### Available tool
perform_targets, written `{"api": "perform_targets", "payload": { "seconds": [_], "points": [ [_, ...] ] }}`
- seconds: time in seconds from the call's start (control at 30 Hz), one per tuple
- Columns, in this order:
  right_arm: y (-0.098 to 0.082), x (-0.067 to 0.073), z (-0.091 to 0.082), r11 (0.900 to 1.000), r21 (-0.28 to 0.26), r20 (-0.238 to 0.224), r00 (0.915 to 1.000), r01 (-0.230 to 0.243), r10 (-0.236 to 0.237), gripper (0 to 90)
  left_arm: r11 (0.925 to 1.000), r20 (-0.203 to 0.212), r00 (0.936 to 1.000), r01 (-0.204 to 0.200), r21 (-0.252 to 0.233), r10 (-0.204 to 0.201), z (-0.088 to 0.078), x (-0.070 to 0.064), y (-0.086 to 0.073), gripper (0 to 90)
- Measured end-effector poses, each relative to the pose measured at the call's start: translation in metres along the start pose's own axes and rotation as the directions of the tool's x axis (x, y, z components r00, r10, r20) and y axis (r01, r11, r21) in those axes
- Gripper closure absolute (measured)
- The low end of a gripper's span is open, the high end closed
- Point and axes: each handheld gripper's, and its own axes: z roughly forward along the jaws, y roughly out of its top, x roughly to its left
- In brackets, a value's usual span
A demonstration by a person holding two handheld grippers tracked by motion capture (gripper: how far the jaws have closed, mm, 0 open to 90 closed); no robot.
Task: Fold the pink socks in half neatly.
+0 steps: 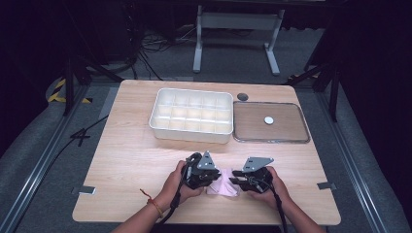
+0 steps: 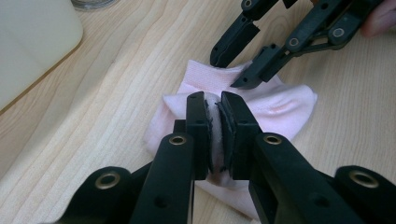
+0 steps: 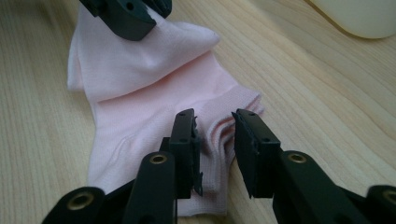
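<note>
Both grippers meet over a pink sock (image 1: 223, 187) lying on the desk (image 1: 131, 160) well in front of the white tray (image 1: 191, 115): the left gripper (image 2: 214, 105) pinches a fold of it, while the right gripper (image 3: 215, 122) straddles its cuff, jaws parted.

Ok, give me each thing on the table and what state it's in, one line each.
pink sock: partly folded, flat on table
left gripper: shut on a fold of the sock
right gripper: open, over sock's cuff
divided white bin: empty
lid: off, flat beside the bin
</note>
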Motion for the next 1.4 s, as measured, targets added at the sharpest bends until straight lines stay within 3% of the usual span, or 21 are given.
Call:
{"api": "perform_targets", "payload": {
  "seconds": [0.13, 0.37, 0.73, 0.83, 0.9, 1.0, 1.17, 1.33, 1.4],
  "points": [
    [0.0, -0.003, -0.005, 1.0, -0.013, 0.003, 1.0, -0.009, 0.009, 66.6, 1.0, 0.001, 1.0, 0.004, -0.006, -0.004, 0.001, 0.0, 0.0, 82.0],
    [-0.001, -0.003, -0.001, 1.0, 0.018, -0.01, 0.9999, -0.013, 0.013, 68.1, 1.0, 0.002, 1.0, 0.003, -0.003, -0.003, 0.006, -0.004, 0.002, 80.8],
    [-0.002, -0.006, 0.0, 1.0, 0.011, -0.024, 0.9993, -0.028, 0.028, 68.4, 0.9998, -0.009, 0.9998, -0.019, 0.006, 0.019, 0.016, -0.009, 0.009, 79.0],
    [-0.002, -0.007, -0.002, 1.0, 0.013, -0.024, 0.9993, -0.027, 0.028, 66.7, 0.9999, -0.014, 0.9999, -0.003, -0.01, 0.003, 0.017, -0.009, 0.011, 75.3],
    [-0.001, -0.009, -0.008, 0.999, -0.015, -0.028, 0.9991, -0.033, 0.032, 67.4, 0.9998, -0.004, 1.0, 0.001, -0.022, -0.001, 0.015, -0.009, 0.012, 71.1],
    [-0.001, -0.012, -0.014, 0.998, -0.031, -0.022, 0.9986, -0.049, 0.049, 68.7, 0.9988, 0.004, 0.9999, 0.015, -0.046, -0.015, 0.012, -0.009, 0.014, 66.4],
    [-0.005, -0.015, -0.013, 0.999, -0.007, -0.016, 0.9986, -0.051, 0.051, 70.0, 0.9948, 0.003, 0.9998, 0.018, -0.1, -0.018, -0.004, -0.006, 0.016, 63.6],
    [-0.003, -0.017, -0.02, 0.998, -0.032, 0.0, 0.9984, -0.057, 0.057, 71.5, 0.9925, 0.006, 0.9999, 0.015, -0.121, -0.014, -0.022, -0.004, 0.009, 64.2],
    [-0.003, -0.018, -0.024, 0.996, -0.057, -0.001, 0.9973, -0.073, 0.073, 72.7, 0.9945, 0.021, 0.9998, 0.006, -0.105, -0.003, -0.025, -0.005, 0.002, 67.3]
  ]
}}
